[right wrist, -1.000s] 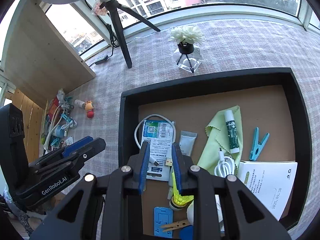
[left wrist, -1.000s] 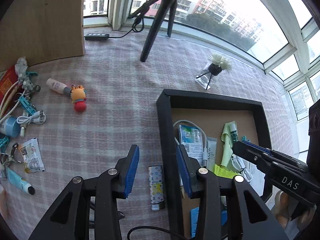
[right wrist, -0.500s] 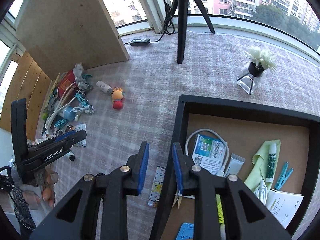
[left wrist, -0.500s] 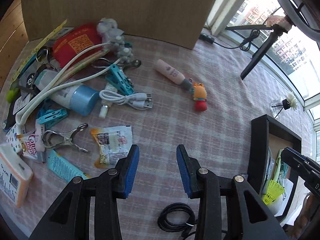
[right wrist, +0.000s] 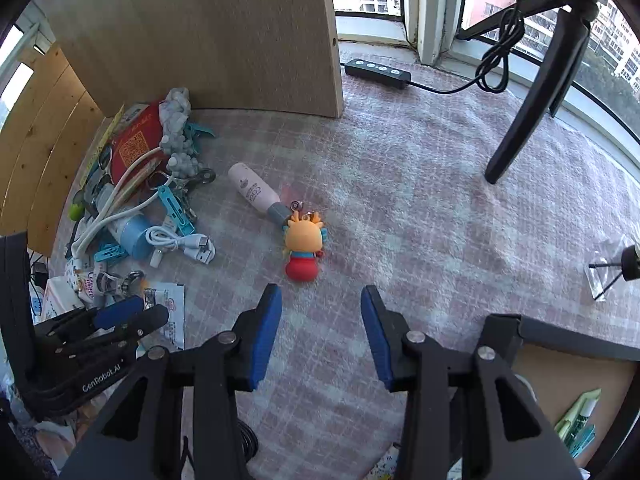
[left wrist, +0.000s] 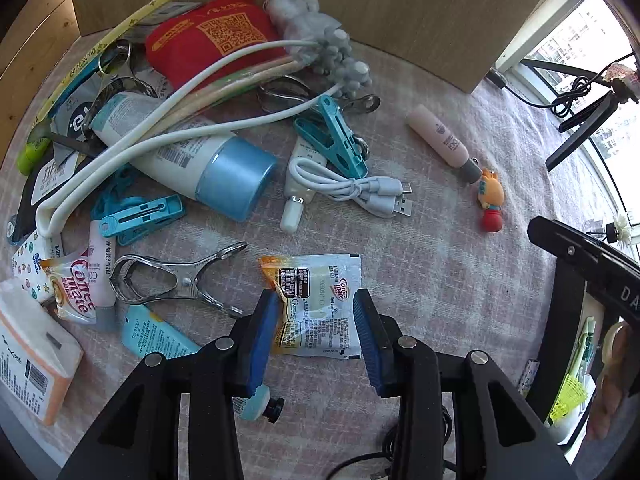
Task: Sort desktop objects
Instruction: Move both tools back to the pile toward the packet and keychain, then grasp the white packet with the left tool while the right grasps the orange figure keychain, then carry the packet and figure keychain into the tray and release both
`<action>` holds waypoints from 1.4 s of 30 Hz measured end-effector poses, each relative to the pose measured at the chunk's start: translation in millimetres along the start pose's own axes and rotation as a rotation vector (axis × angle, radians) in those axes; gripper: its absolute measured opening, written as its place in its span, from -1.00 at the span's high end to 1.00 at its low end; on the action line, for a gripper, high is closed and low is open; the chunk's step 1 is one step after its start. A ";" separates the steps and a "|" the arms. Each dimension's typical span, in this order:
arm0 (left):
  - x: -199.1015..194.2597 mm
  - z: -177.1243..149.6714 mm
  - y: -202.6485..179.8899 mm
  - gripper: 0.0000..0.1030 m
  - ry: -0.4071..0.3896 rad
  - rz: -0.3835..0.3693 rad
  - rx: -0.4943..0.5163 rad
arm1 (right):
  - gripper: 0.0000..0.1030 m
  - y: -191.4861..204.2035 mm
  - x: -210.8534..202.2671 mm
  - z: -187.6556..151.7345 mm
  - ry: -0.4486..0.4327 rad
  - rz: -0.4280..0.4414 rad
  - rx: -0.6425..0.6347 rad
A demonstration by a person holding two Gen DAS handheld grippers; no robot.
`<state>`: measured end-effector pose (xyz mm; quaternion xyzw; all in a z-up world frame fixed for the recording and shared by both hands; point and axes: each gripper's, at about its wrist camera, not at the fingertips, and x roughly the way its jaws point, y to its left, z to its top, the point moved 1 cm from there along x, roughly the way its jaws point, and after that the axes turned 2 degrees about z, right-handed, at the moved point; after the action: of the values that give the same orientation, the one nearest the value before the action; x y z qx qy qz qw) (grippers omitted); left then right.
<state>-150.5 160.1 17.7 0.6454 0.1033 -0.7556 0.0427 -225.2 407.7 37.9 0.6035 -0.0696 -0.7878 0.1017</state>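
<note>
A pink-and-white checked cloth is spread over the whole work surface. At the back a light wooden board is stood upright; behind it, big windows are seen w/ apartment blocks outside. A black tripod leg is planted on the cloth at the right, and a black cable remote is laid near the window sill.

Clutter is heaped on the left, against the board: a red pouch w/ a QR code, a white tube w/ blue cap, a white looped cord draped across both, teal clothes pegs, a coiled white USB cable, a metal clip and a tissue pack. Apart from the heap, a pink tube is laid w/ a small orange doll keychain touching its grey end.

The left gripper is pointed down over a creamer sachet; the sachet is lying flat on the cloth between the blue pads, which are stood apart — not pressed on it.

The right gripper is held over bare cloth just short of the doll; its jaws have just been opening, w/ nothing between them. The black tray is seen at the lower right edge, w/ a green item inside; the rest of its contents are cut off.
</note>
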 end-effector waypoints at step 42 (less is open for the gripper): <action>-30.1 -51.7 44.0 0.94 -0.122 -0.142 -0.045 | 0.40 -15.4 -37.7 -67.9 -0.086 0.024 0.088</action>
<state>-86.9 126.0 35.4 0.5882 0.1630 -0.7921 0.0095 -151.4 432.7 51.9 0.5723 -0.1157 -0.8078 0.0812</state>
